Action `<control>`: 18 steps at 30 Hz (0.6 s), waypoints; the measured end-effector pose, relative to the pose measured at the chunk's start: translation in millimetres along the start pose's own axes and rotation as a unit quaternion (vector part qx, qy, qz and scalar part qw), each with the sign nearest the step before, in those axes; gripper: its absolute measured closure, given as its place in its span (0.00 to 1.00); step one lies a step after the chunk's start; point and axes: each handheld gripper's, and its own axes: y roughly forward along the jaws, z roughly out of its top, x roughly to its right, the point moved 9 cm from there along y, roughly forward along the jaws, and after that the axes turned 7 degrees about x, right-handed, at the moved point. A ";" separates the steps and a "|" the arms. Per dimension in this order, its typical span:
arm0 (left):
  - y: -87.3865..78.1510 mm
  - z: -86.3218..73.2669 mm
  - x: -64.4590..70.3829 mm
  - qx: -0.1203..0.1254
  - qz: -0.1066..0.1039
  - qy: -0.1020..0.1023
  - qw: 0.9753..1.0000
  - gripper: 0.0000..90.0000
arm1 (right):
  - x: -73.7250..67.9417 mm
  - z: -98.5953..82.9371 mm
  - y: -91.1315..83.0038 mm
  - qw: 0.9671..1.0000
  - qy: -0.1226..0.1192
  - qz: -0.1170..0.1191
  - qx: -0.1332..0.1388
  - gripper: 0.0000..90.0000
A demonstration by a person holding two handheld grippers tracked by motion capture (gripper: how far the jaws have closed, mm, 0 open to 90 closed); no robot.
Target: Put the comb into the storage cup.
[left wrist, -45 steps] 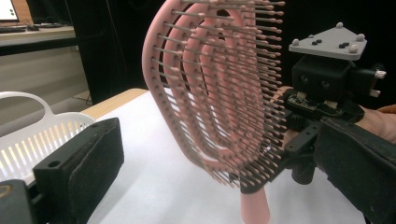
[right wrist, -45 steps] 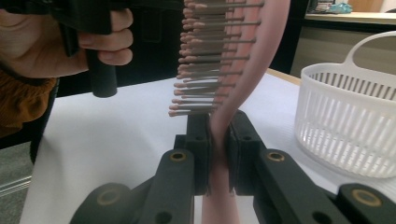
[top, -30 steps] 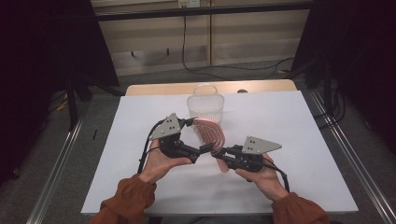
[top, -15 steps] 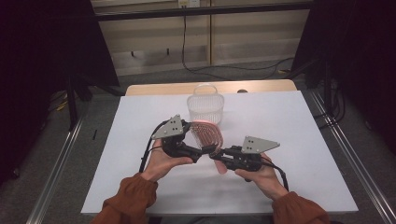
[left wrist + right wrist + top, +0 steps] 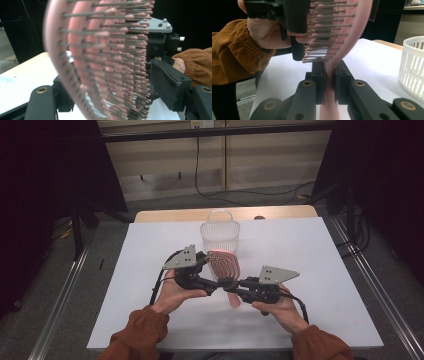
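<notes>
While the right tongs [image 5: 328,87] pinch the pink hairbrush [image 5: 226,267], its bristles hide the left tongs' [image 5: 218,285] grip; cannot tell.

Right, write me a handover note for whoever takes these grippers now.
Right gripper: jaws shut on the pink hairbrush at its neck, just above the handle.
Left gripper: at the brush head; its view has the bristles between its jaws, grip cannot be told.
Brush is held over the white table, in front of the white slatted basket.
Done: brush lifted.
Left: probably placing it in the basket, judging by how close it stands.
</notes>
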 end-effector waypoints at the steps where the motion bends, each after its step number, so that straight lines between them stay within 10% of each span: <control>1: 0.4 -0.7 0.6 -0.001 -0.002 0.000 1.000 0.31 | -0.4 0.4 0.0 1.000 0.001 0.002 0.001 0.91; 18: 5.5 -4.0 7.9 -0.004 -0.027 -0.008 1.000 0.53 | -1.0 -0.9 0.8 1.000 0.003 0.005 0.000 0.91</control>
